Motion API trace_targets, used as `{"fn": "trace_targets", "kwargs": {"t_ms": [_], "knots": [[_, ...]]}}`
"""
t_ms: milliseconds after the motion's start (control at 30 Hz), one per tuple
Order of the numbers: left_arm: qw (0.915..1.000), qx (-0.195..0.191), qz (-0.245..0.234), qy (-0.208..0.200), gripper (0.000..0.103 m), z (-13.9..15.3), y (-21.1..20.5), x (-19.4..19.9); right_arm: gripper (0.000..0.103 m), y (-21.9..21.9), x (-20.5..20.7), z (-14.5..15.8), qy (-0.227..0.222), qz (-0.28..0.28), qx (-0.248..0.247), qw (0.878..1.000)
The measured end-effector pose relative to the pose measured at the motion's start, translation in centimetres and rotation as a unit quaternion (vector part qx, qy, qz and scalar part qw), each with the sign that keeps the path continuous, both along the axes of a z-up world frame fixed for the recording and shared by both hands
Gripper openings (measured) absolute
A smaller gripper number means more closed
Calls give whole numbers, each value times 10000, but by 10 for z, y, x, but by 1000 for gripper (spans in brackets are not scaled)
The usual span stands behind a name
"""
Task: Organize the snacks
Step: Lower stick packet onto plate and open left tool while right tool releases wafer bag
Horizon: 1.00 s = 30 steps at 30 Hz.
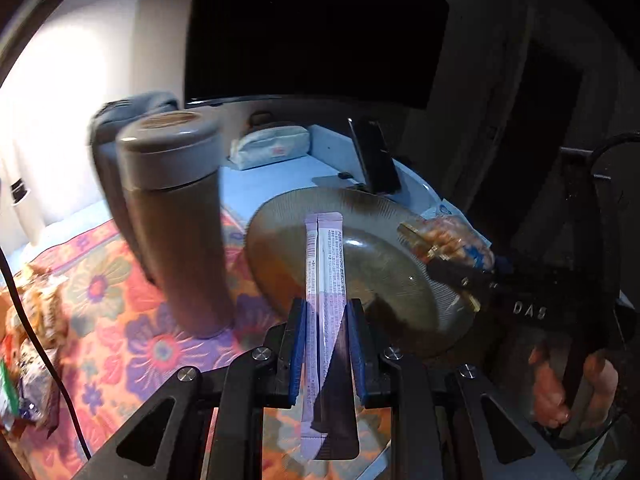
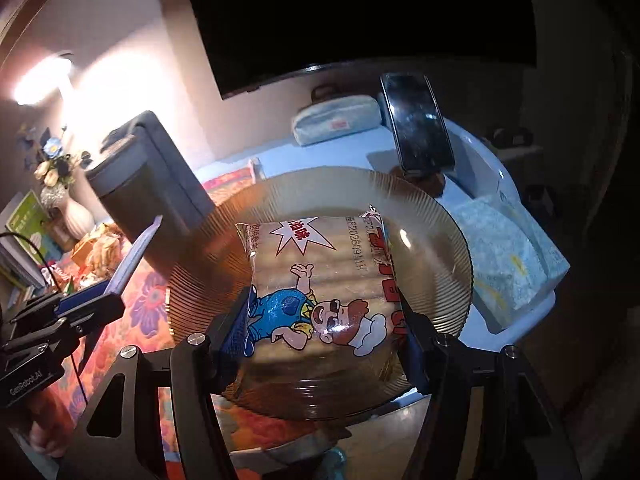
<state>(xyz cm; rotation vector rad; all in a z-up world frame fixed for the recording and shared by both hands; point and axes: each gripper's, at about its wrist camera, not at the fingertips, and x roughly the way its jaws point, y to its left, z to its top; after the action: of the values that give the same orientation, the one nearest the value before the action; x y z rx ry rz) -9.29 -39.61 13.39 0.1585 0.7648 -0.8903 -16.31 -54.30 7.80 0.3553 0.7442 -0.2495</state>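
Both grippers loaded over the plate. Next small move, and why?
Probably lower the right gripper a little and open it, leaving the cartoon-printed snack bag on the amber glass plate. The bag is clamped between its jaws directly above the plate's centre, which looks bare. The left gripper holds the lilac stick sachet nearer the plate's edge, so it can follow.

The left gripper [image 1: 326, 344] holds a long thin lilac stick sachet [image 1: 324, 264] over the near rim of the ribbed amber glass plate [image 1: 360, 276]. The right gripper [image 2: 324, 340] holds a clear cartoon-printed biscuit packet [image 2: 320, 276] above that plate's middle. A tall grey lidded flask [image 1: 180, 216] stands left of the plate on the flowered tablecloth [image 1: 120, 320]. Behind the plate a black phone [image 2: 418, 124] leans upright, with a pale zipped pouch [image 2: 336, 122] to its left at the table's far edge.
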Motion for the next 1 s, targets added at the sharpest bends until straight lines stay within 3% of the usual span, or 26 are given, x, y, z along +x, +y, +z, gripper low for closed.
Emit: {"fn": "trace_targets", "kwargs": {"t_ms": [267, 367, 500, 767, 1000], "knots": [[9993, 255, -237, 147, 19, -17, -54, 12, 65, -14, 15, -19, 257, 83, 163, 9995], [9992, 330, -193, 144, 19, -20, -62, 13, 75, -18, 17, -22, 200, 96, 276, 9994], [9995, 219, -129, 202, 47, -20, -51, 18, 75, -19, 13, -17, 39, 80, 260, 9996], [10000, -57, 63, -20, 47, -5, -7, 8, 75, -8, 12, -9, -74, 215, 274, 9994], [9986, -221, 483, -49, 47, 4, 48, -1, 75, 32, 11, 7, -234, 644, 129, 9976]]}}
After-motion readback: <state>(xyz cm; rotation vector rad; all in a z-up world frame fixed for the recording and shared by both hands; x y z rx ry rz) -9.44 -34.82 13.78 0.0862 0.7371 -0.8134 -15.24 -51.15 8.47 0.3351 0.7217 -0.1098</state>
